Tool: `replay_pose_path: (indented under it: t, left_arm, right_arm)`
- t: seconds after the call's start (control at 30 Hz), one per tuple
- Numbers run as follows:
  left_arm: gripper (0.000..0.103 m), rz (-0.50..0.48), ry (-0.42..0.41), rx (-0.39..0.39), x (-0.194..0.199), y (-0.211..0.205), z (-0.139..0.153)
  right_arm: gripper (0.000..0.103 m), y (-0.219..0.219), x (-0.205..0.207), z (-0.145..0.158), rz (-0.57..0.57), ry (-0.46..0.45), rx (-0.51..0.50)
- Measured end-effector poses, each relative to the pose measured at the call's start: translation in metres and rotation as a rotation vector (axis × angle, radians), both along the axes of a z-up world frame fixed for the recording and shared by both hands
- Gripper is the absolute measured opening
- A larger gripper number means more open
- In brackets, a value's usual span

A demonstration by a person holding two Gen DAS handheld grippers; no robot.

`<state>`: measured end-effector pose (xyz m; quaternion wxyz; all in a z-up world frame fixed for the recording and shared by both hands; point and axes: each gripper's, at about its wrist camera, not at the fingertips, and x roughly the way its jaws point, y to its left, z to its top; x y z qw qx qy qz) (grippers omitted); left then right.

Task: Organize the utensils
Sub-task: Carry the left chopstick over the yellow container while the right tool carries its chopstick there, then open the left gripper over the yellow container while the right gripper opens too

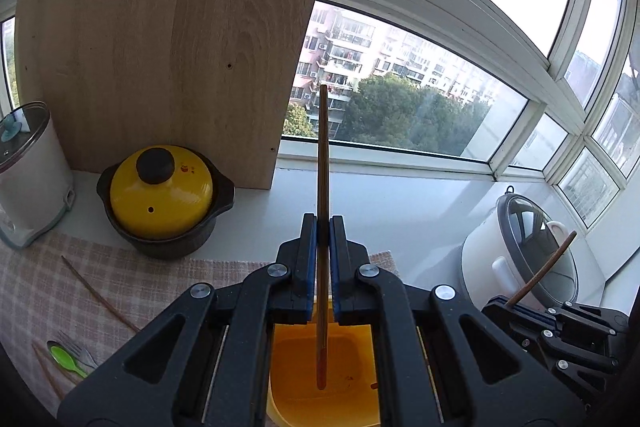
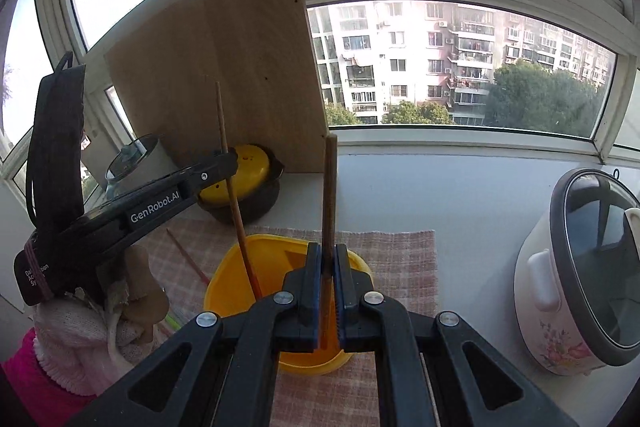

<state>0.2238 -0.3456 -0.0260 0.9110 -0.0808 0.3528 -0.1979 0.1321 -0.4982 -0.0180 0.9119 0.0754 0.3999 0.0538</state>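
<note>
My left gripper (image 1: 322, 227) is shut on a brown chopstick (image 1: 323, 163), held upright with its lower end inside the yellow holder cup (image 1: 344, 403). My right gripper (image 2: 328, 259) is shut on a second chopstick (image 2: 330, 187), also upright over the same yellow cup (image 2: 228, 279). The left gripper (image 2: 230, 163) and its chopstick (image 2: 232, 195) show in the right wrist view, the stick reaching down into the cup. The right gripper (image 1: 516, 303) shows at the right of the left wrist view. A loose chopstick (image 1: 96, 293), a fork (image 1: 76, 347) and a green spoon (image 1: 66, 359) lie on the checked mat (image 1: 40, 287).
A yellow-lidded dark pot (image 1: 164, 199) stands behind the mat against a wooden board (image 1: 168, 47). A white pot with glass lid (image 1: 28, 171) is at far left, a floral rice cooker (image 2: 580, 275) at right. Windows close off the counter's back.
</note>
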Motion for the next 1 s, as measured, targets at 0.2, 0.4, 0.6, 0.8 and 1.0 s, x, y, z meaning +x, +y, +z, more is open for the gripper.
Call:
replay_pose_path:
  t: [0.2, 0.4, 0.6, 0.8, 1.0]
  left_arm:
    - [0.003, -0.014, 0.0, 0.007, -0.002, -0.002, 0.001]
    - [0.004, -0.015, -0.008, 0.018, -0.007, 0.001, 0.006]
    - [0.004, -0.023, -0.011, 0.019, -0.013, 0.007, 0.01]
    - [0.007, -0.021, -0.008, 0.011, -0.022, 0.021, 0.012]
    - [0.023, -0.022, -0.011, 0.01, -0.033, 0.041, 0.017]
  right_arm:
    - [0.003, 0.0, 0.0, -0.005, -0.01, 0.014, 0.001]
    - [0.018, 0.0, -0.002, -0.004, -0.02, 0.02, -0.01]
    - [0.034, -0.002, -0.01, -0.002, -0.044, 0.008, -0.004]
    - [0.041, 0.006, -0.019, -0.001, -0.056, 0.003, -0.023]
    - [0.053, 0.017, -0.03, 0.002, -0.071, -0.012, -0.034]
